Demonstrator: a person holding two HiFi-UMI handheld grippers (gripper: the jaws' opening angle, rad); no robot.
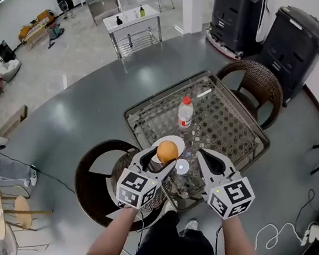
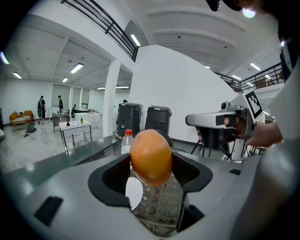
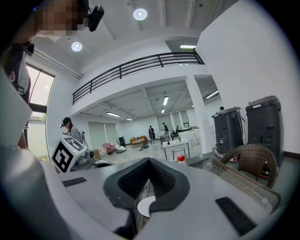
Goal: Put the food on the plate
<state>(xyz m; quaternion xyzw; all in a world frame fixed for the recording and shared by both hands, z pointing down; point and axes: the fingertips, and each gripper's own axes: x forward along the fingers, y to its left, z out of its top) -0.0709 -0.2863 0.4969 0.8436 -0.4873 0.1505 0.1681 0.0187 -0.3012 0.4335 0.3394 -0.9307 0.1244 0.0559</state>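
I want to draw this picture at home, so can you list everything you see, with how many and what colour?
orange: one, orange, held above the plate
plate: one, white, near edge of the table
bottle: one, clear with a red cap, upright behind the plate
small disc: one, pale, on the table right of the plate
table: one, glass top on a wicker frame, centre
wicker chairs: two, brown, one at the far side and one at the near side
big bins: two, black, by the far wall
left gripper: one, grey, closed on the orange
right gripper: one, grey, shut and empty, beside the plate
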